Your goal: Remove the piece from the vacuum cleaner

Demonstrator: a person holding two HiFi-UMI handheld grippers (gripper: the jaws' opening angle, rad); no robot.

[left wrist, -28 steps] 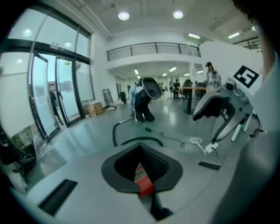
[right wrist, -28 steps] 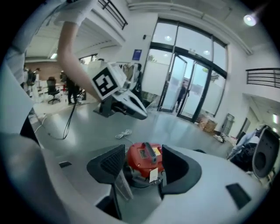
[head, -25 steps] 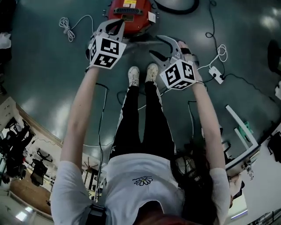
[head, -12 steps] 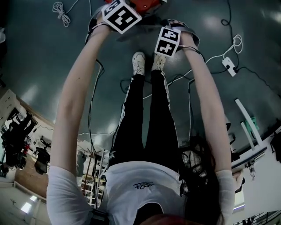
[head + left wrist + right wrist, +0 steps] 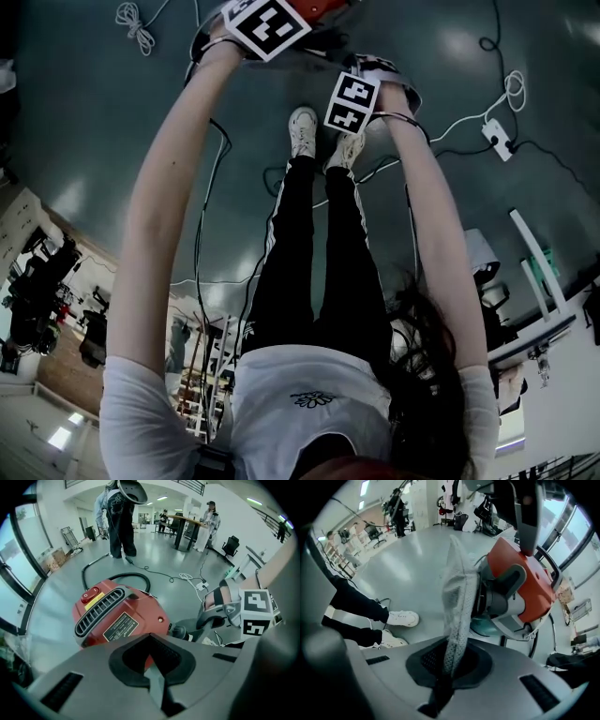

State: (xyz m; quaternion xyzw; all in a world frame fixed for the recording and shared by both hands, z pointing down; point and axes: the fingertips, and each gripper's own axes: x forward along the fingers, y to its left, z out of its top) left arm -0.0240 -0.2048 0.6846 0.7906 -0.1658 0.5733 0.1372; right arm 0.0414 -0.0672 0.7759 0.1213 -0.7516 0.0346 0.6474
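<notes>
The red vacuum cleaner (image 5: 117,616) lies on the grey floor, with only a red sliver (image 5: 323,7) showing at the head view's top edge. My left gripper (image 5: 152,660) is shut, its jaws resting right against the red body. My right gripper (image 5: 449,667) is closing tight on a white mesh filter piece (image 5: 459,592), which stands edge-on between the pads. Behind the filter is the vacuum's grey front end (image 5: 504,604). In the head view both marker cubes, left (image 5: 267,23) and right (image 5: 352,101), are near the top.
My white shoes (image 5: 303,127) stand just short of the vacuum. A white power strip (image 5: 497,139) and cables lie to the right, a coiled cord (image 5: 134,19) to the left. A black hose (image 5: 110,577) curls behind the vacuum. People (image 5: 119,517) stand farther off.
Both arms have stretched out toward the vacuum, carrying the marker cubes to the top of the head view. The right cube has since come slightly back toward me.
</notes>
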